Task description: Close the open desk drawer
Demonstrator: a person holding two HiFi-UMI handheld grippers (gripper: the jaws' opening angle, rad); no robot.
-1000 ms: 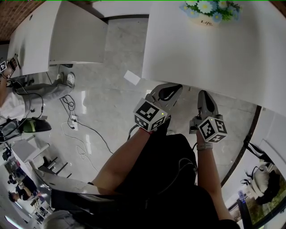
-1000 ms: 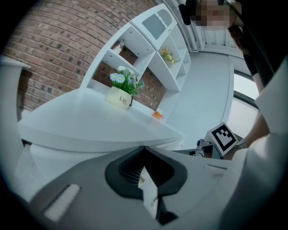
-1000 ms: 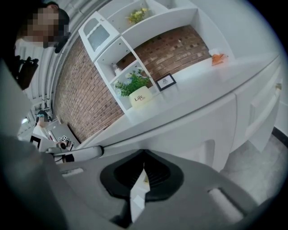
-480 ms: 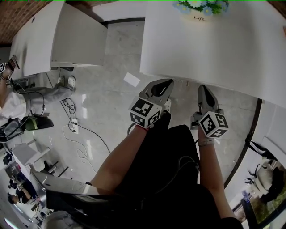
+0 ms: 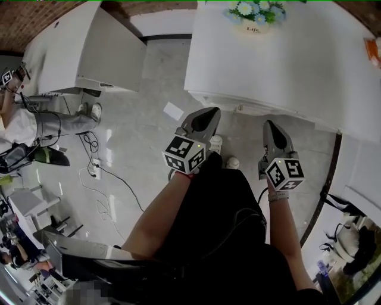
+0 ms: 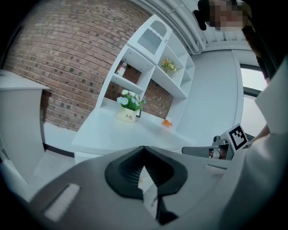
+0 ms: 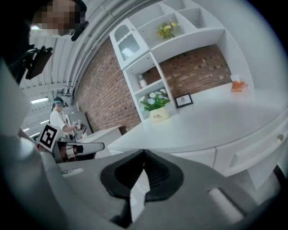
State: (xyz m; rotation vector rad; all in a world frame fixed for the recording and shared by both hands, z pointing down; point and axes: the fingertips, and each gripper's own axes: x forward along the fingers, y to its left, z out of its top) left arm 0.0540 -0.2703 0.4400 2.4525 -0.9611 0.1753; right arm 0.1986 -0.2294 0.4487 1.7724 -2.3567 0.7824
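The left tool and right tool are clenched, empty, near the bench. The drawer front is judged rigid and free-sliding; a flat central push is advised.

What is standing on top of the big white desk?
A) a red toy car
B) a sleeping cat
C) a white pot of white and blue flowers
C: a white pot of white and blue flowers stands at the far edge of the big white desk; no cat or toy car shows.
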